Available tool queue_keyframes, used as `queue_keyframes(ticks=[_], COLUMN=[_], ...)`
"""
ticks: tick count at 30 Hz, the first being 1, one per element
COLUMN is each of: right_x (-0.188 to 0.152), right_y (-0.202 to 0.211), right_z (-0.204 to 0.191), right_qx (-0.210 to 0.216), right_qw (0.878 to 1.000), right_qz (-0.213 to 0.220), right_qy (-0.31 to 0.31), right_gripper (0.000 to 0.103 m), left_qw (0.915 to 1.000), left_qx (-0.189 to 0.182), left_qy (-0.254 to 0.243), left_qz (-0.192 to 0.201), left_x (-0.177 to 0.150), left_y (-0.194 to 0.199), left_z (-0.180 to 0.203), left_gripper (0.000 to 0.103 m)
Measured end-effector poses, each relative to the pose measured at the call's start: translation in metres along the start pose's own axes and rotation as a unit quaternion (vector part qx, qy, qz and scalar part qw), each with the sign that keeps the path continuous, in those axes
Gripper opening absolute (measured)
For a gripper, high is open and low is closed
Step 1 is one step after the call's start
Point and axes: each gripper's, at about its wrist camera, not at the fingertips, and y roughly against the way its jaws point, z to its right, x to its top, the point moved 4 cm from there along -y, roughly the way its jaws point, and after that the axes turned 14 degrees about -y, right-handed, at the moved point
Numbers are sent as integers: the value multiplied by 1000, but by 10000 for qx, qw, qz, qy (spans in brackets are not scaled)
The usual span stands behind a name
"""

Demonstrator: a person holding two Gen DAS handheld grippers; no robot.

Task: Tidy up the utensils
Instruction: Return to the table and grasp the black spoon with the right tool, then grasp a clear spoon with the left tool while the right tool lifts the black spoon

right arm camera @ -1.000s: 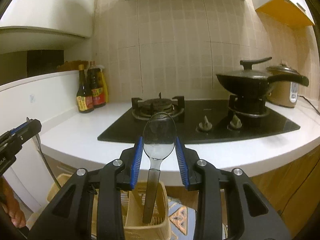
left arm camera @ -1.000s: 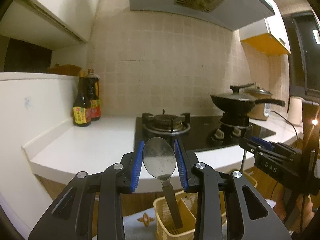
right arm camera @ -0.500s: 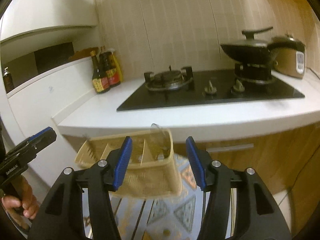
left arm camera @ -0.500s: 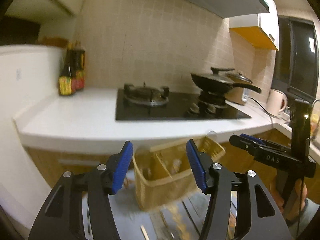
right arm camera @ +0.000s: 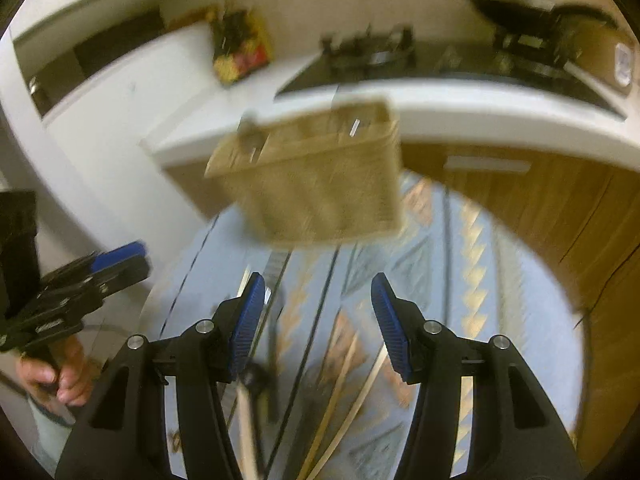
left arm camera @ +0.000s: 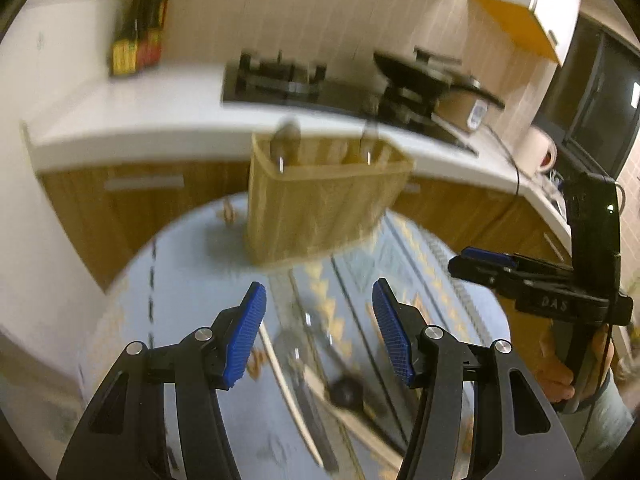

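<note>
Two hand-held grippers are mine, and both stand wide with nothing between the blue pads. My left hand-held gripper point(left arm camera: 318, 330) fills the bottom of its view; my right hand-held gripper point(right arm camera: 316, 326) does the same in its own. In the left view the right one shows again at the right edge, side-on, with my right hand point(left arm camera: 568, 376) wrapped on its grip; in the right view my left hand point(right arm camera: 56, 376) sits at the lower left.

Just beyond my left pads, at lower centre, loose utensils point(left arm camera: 316, 364) lie blurred on the patterned cloth point(left arm camera: 192, 280) covering the round desk point(left arm camera: 132, 264): pale sticks, a long handle, a dark rounded head. I cannot tell each kind. In the right view pale chopsticks point(right arm camera: 344, 400) and a dark-headed utensil point(right arm camera: 256, 376) lie between and under my fingers.

Farther on, centre frame, the yellow utensil basket point(left arm camera: 320, 208) stands on the cloth, well apart from my pads, with bare cloth between. Two spoons point(left arm camera: 286, 144) stand up out of its top. The desk's curved edge runs at the left of the frame, close to the white wall.

Behind the basket, across the upper frame, runs the white kitchen counter point(left arm camera: 132, 120) with the black stove point(left arm camera: 280, 76), a dark pan point(left arm camera: 416, 76) and sauce bottles point(left arm camera: 138, 36) at upper left.
</note>
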Motion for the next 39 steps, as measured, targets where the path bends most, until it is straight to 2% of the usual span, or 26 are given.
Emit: queue_keyframes(ticks=[6,10,13,15,20,27,29,32,33,35,37,39], right_x=[-58,-84,-100,-106,-115,-122,-122,-127,-129,-134,-131,-128], right_y=[-29,-42,-52,-56,-68,-74,-81,-93,-93,-94,-96,-96], right_z=[-17,-26,-29,-32,-35,-39,-46,-54,-57,-60,-57,-48], right_qx=[150,152,124,128,45,-38,-47,-124,-168,-320,-379,-339], right_qw=[9941,9900,9859,9841,9811,9800,9797,9801,9802,9808,9815,9827], right_qz=[-1039,-1341,-1599,-1696,-1851,-1873,-1881,-1837,-1799,-1681,-1627,-1641], right_qy=[257,413,482,507,565,673,686,743,804,940,936,786], right_gripper=[52,51,41,39,36,34,34,34,33,16,8,6], left_qw=[9945,9901,9863,9847,9818,9824,9826,9824,9826,9829,9830,9828], left_qx=[-552,-672,-798,-827,-693,-399,-287,118,136,78,23,10], left_qy=[451,499,578,597,596,435,362,108,53,108,167,210], left_qz=[-770,-1129,-1323,-1410,-1665,-1770,-1797,-1862,-1854,-1834,-1829,-1837], left_x=[-38,-53,-60,-61,-63,-58,-56,-56,-55,-55,-54,-54], left_y=[-42,-67,-81,-87,-103,-113,-116,-122,-123,-123,-123,-124], left_z=[-11,-10,-10,-9,-6,-4,-2,-1,0,-2,-5,-6], left_gripper=[52,52,49,48,48,46,46,46,46,45,45,45])
